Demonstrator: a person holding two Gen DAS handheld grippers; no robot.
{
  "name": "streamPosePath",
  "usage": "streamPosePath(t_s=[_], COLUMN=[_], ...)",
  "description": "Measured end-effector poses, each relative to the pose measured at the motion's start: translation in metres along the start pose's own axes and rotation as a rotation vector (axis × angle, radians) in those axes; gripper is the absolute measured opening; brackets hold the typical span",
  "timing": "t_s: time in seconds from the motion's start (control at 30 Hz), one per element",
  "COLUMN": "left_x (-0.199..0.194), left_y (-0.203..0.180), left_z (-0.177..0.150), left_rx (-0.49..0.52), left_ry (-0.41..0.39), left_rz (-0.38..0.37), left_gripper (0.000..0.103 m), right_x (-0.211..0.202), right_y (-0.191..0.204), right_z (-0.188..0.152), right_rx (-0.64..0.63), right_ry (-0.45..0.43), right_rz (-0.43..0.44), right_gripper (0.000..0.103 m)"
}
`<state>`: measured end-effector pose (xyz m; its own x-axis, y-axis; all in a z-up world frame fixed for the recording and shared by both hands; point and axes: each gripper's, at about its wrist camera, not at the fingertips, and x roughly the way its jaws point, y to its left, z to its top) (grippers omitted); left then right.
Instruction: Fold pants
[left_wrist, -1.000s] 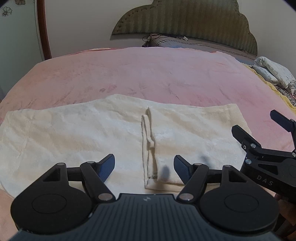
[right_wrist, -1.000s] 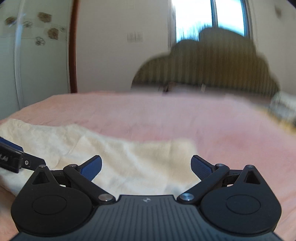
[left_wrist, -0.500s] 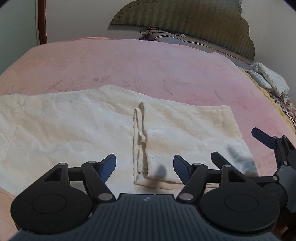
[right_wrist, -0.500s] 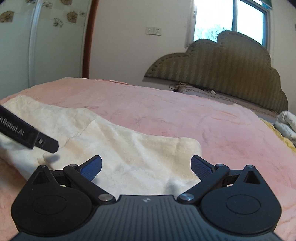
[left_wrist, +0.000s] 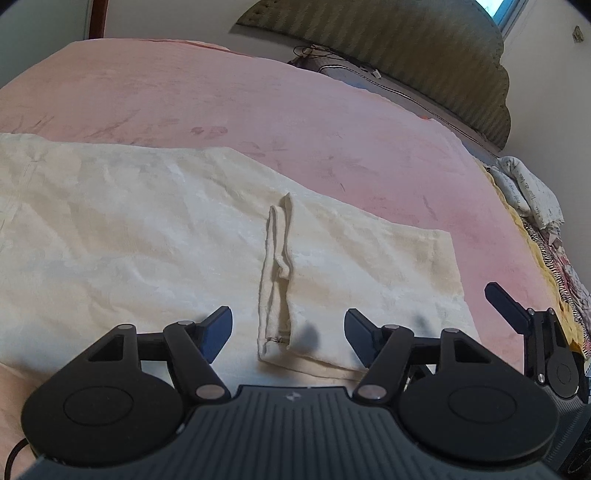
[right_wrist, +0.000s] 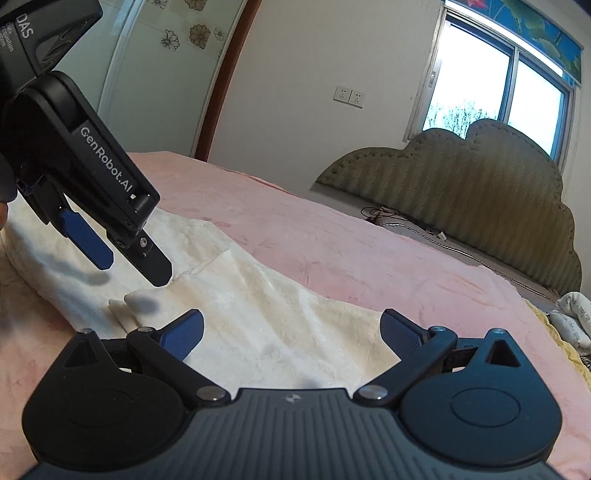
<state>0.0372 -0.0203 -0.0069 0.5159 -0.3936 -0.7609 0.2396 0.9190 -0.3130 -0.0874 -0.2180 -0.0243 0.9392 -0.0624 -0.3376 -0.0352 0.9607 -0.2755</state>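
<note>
Soft, limp cream pants (left_wrist: 155, 236) on a pink bed (left_wrist: 295, 122); both tongs, left gripper (left_wrist: 288, 332) and right gripper (right_wrist: 291, 332), gape empty above their near edge, likely the best hold.

Cream pants (left_wrist: 155, 236) lie flat across the pink bed (left_wrist: 258, 110), partly folded: one end is doubled over onto the rest, its hem (left_wrist: 277, 273) forming a bunched ridge across the middle. The cloth is faintly wrinkled, with a yellowish tinge near the fold.
</note>
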Motion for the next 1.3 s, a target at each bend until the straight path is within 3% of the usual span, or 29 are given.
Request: streamPosePath(t_s=[0.23, 0.33, 0.57, 0.6, 0.7, 0.97, 1.2, 1.3], left_x=[0.0, 0.001, 0.008, 0.008, 0.011, 0.018, 0.034, 0.041], left_y=[0.012, 0.022, 0.028, 0.028, 0.028, 0.02, 0.027, 0.032], left_z=[0.005, 0.008, 0.007, 0.007, 0.007, 0.008, 0.003, 0.002], left_rx=[-0.068, -0.128, -0.207, -0.216, -0.244, -0.259, -0.335, -0.396], left_ry=[0.004, 0.022, 0.084, 0.091, 0.119, 0.143, 0.198, 0.218], left_rz=[-0.01, -0.056, -0.153, -0.168, -0.213, -0.259, -0.29, -0.313], left_gripper=[0.069, 0.069, 0.063, 0.062, 0.061, 0.061, 0.061, 0.061], right_x=[-0.003, -0.003, -0.005, -0.002, 0.011, 0.015, 0.025, 0.027], right_y=[0.0, 0.001, 0.033, 0.038, 0.052, 0.073, 0.066, 0.051], right_z=[-0.001, 0.0, 0.006, 0.006, 0.002, -0.005, -0.005, -0.003], right_rx=[-0.019, -0.014, -0.127, -0.15, -0.216, -0.347, -0.258, -0.16], right_ry=[-0.012, -0.004, -0.008, 0.0, 0.049, 0.084, 0.077, 0.079], right_rz=[0.001, 0.053, 0.174, 0.181, 0.177, 0.162, 0.134, 0.171], right_gripper=[0.097, 0.086, 0.078, 0.073, 0.057, 0.046, 0.02, 0.018])
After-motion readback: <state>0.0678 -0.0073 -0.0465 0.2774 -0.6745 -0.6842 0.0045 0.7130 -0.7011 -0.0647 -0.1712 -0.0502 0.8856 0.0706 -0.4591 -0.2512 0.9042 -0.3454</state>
